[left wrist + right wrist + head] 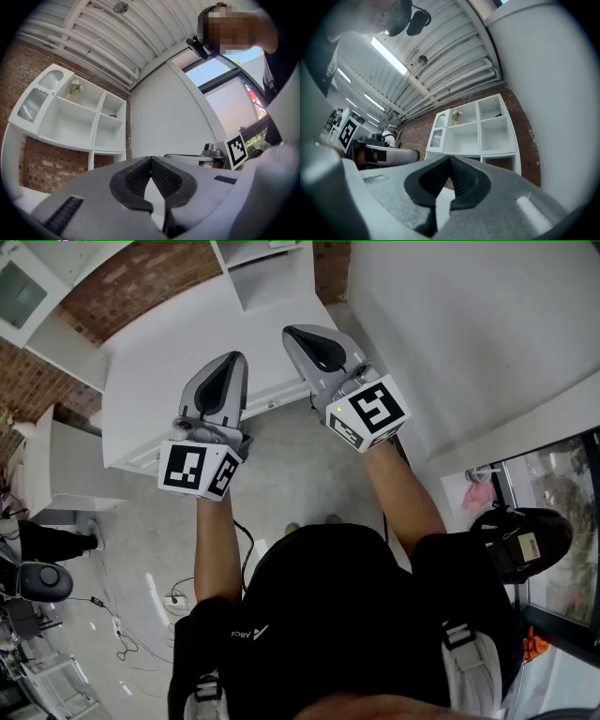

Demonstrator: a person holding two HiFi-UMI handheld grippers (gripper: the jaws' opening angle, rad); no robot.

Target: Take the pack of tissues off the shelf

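Note:
A white shelf unit [75, 117] hangs on the brick wall above a white counter [178, 352]. Its compartments [473, 131] look mostly bare. A small dark item [112, 116] lies in the right-hand middle compartment [497, 115], too small to identify; no pack of tissues can be made out. My left gripper [230, 362] and right gripper [298, 334] are held side by side over the counter's near edge, short of the shelf. The left gripper's [150, 159] pads meet with nothing between them. My right gripper [450, 158] is likewise shut and empty.
A small vase of flowers [72, 88] stands in the upper middle compartment. A glass-fronted door [436, 133] closes the shelf's left column. A plain white wall [469, 324] runs along the right, with a window beyond. Cables and a power strip [173, 601] lie on the floor.

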